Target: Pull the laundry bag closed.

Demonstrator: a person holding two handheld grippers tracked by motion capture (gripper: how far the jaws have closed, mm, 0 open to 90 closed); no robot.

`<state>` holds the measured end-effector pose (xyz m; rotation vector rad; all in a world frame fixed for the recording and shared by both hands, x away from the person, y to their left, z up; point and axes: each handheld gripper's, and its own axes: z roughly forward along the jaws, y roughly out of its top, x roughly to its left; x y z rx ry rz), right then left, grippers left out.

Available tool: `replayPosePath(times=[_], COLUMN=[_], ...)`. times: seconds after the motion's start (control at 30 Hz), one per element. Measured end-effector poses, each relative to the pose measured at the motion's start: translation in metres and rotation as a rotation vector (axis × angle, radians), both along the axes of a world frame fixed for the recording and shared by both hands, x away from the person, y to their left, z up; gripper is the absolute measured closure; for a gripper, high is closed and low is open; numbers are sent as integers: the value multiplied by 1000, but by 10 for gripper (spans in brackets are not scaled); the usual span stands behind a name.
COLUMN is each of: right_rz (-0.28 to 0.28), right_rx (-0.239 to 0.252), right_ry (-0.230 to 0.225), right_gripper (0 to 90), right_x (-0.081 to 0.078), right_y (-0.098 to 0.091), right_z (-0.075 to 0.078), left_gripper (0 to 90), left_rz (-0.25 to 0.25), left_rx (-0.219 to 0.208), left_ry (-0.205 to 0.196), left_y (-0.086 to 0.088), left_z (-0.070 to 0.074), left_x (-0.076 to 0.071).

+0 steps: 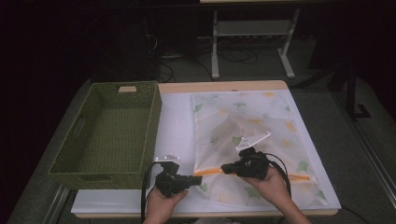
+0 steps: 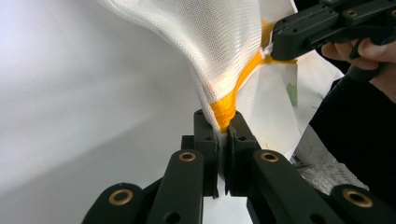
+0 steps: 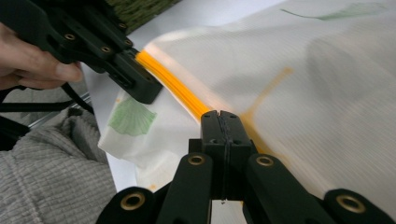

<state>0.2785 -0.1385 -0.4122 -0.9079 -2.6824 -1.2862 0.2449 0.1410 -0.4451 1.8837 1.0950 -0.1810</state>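
Observation:
A white mesh bag (image 1: 247,121) printed with green and yellow leaves lies flat on the table. An orange zipper (image 1: 208,171) runs along its near edge. My left gripper (image 1: 195,178) is shut on the zipper's left end, lifting that corner of the bag (image 2: 210,42) a little; the orange zipper (image 2: 233,93) rises straight out of its jaws (image 2: 225,126). A short way to the right, my right gripper (image 1: 226,169) is shut on the zipper (image 3: 173,84). Its jaws (image 3: 223,122) are pressed together over the orange line. The left gripper (image 3: 149,91) appears beyond it.
A green woven basket (image 1: 152,126) stands empty on the left half of the table, close to the bag's left edge. A white sheet (image 1: 177,121) covers the tabletop. A grey knitted sleeve (image 3: 51,158) lies near the table's front edge.

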Motion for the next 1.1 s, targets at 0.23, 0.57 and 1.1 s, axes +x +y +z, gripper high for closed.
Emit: replayPosePath(times=[0.23,0.57,1.1], right_rz=[-22,-59,-87], right_rx=[-18,-59,-84], right_ry=[-2,-21,-45], right_gripper=[899,899,899], right_x=[-3,-5,-8], right_y=[-9,-20,-28], right_z=[0,7,9], left_gripper=[857,857,858], left_rz=[-1,-7,-5], left_rx=[28,58,70], left_ry=[-10,-27,-36], left_y=[0,-2,0], left_z=[1,4,2], left_x=[0,0,-1])
